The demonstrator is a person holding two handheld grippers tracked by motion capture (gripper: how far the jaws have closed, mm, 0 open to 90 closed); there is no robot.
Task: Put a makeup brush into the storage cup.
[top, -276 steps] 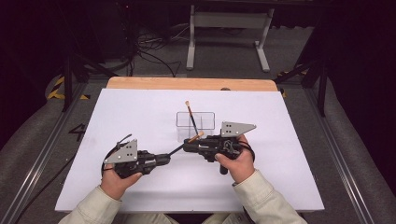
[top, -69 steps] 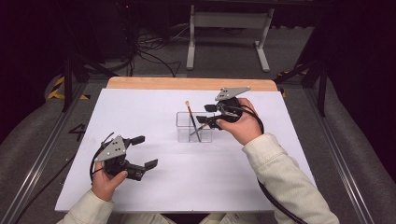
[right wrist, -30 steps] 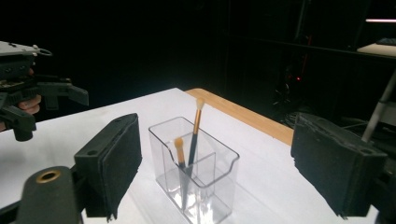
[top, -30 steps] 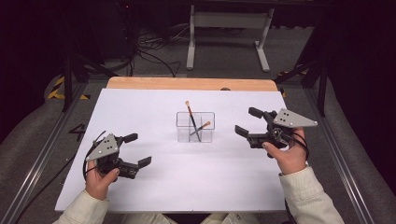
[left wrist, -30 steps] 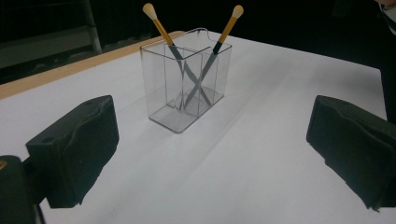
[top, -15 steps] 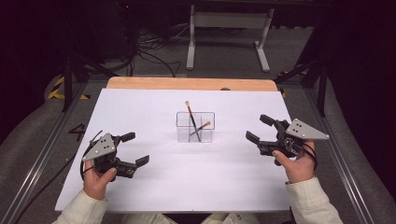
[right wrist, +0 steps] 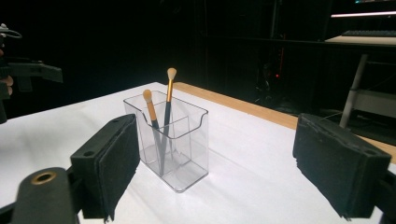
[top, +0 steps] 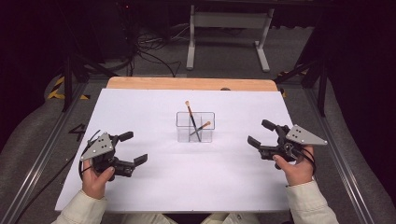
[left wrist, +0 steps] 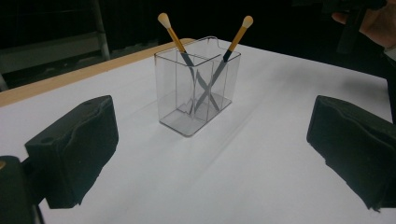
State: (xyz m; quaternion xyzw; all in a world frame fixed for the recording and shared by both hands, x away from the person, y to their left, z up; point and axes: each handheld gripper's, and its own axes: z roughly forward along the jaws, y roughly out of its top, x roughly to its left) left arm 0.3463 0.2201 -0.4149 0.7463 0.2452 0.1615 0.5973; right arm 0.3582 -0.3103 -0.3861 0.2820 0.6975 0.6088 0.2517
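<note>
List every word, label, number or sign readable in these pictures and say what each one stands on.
"4": a dark mark that looks like this digit, on the grey floor left of the table; faint, so not certain.
No other text is readable: the clear holder, the two brushes and both grippers carry none.

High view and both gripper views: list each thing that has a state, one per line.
Clear holder: upright on the white table, open-topped, untouched.
Two brushes: standing in the holder, leaning crossed, tips up.
Left tongs: open, empty, left of the holder.
Right tongs: open, empty, right of the holder.
</note>
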